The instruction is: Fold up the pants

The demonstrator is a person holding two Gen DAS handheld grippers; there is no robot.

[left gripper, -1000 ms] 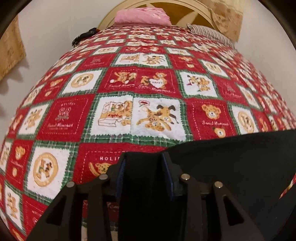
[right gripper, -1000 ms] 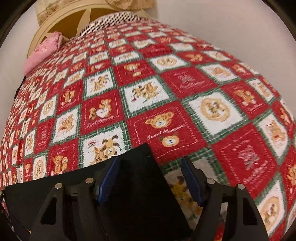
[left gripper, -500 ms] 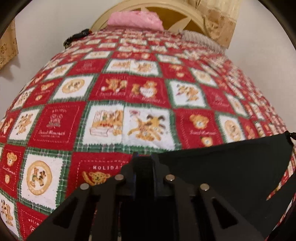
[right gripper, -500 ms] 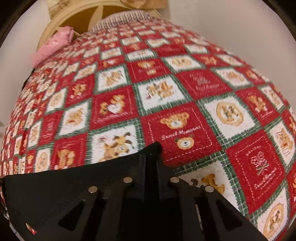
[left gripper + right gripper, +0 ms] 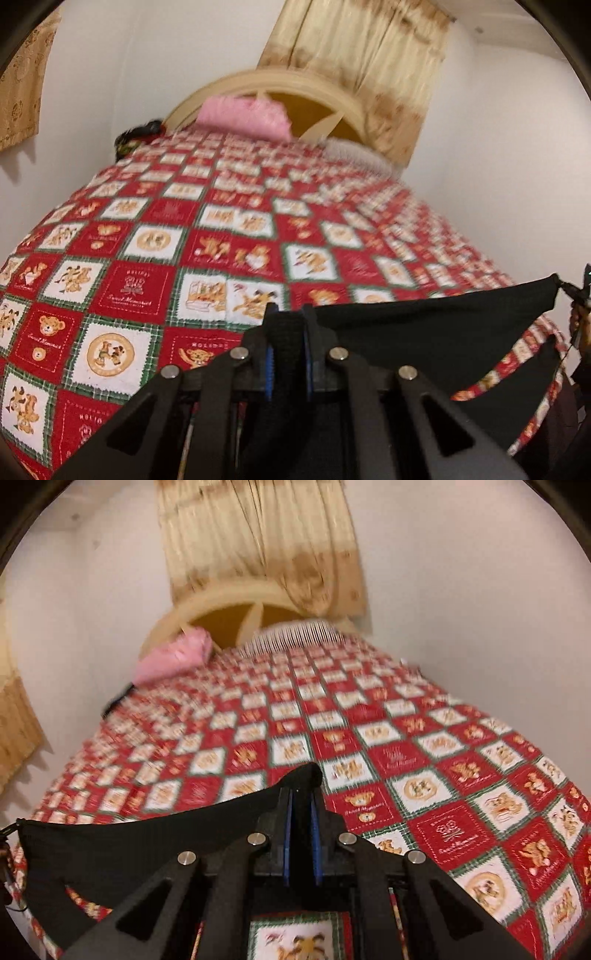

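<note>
Black pants lifted off bed quilt, both tongs pinching.
Left tongs (image 5: 287, 325) and right tongs (image 5: 301, 801) each clamp the pants (image 5: 424, 325) edge, apparently taut, above the quilt (image 5: 147, 240) at the bed's near edge.

Both tools share one build. The left gripper (image 5: 287, 321) has matte black plastic fingers (image 5: 314, 332), each lined on its inner face with a ribbed blue pad. Behind them, flat black link bars fan out towards the camera, with triangular cut-outs in the outer bars. Four round silver screws (image 5: 339, 353) mark the pivots. The right gripper (image 5: 300, 794) looks the same: black fingers, blue pads (image 5: 316, 845), four silver pivot screws (image 5: 257, 838) and black bars with triangular openings. No cables or printed markings show on either.
</note>
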